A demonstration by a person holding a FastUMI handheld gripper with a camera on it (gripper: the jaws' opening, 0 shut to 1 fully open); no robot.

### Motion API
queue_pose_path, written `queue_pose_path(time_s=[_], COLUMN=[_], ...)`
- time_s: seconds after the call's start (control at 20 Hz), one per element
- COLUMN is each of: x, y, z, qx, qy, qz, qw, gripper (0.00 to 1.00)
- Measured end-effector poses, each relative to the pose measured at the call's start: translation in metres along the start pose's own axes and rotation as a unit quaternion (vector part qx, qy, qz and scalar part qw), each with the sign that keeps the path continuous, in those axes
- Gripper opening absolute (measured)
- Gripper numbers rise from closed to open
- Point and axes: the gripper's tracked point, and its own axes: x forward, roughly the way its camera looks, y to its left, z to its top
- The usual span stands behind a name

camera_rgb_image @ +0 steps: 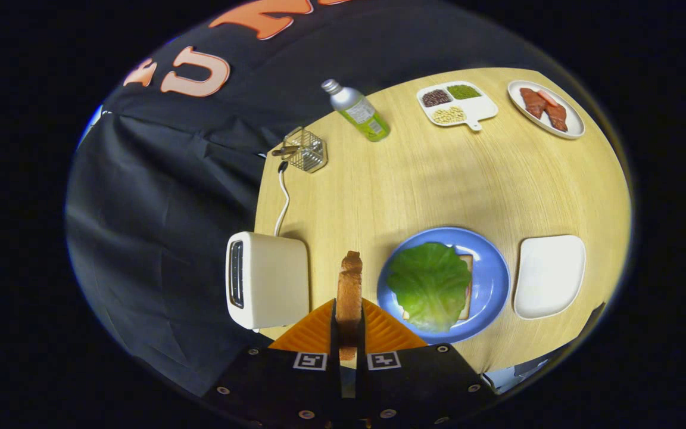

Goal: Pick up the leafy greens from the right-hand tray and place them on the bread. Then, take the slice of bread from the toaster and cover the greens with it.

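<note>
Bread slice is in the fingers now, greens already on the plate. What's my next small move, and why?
Probably carry the bread slice, clamped edge-on in the gripper, rightward over the blue plate. The leafy greens already lie on the lower bread, uncovered, and the toaster sits to the left.

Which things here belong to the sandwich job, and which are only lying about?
Belong to the job:
- bread slice, clamped upright in the tongs
- leafy greens on bread, blue plate
- toaster
- white tray

Lying about:
- bottle
- wire basket
- divided dish of beans
- plate of meat slices
</note>
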Motion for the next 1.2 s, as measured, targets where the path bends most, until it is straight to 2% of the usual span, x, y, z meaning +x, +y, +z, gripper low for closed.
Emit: queue_pose_path(time_s=[0.25,0.45,0.75,0.85,0.9,0.95,1.05,1.1,1.2], x=[0.019,0.036,0.043,0.045,0.042,0.040,0.034,0.029,0.017], y=[-0.036,-0.051,-0.091,-0.106,-0.110,-0.110,-0.108,-0.107,-0.108], z=[-0.014,-0.013,-0.016,-0.017,-0.017,-0.015,-0.006,-0.003,0.003], qx=[-0.008,-0.007,-0.021,-0.020,-0.015,-0.009,-0.001,0.002,-0.002], qy=[0.017,0.009,0.005,0.004,0.004,-0.003,-0.021,-0.028,-0.044], qz=[-0.015,-0.002,-0.034,-0.053,-0.058,-0.054,-0.043,-0.037,-0.035], qw=[1.000,1.000,0.999,0.998,0.998,0.999,0.999,0.999,0.998], gripper=[0.10,0.10,0.16,0.22,0.28,0.35,0.41,0.50,0.62])
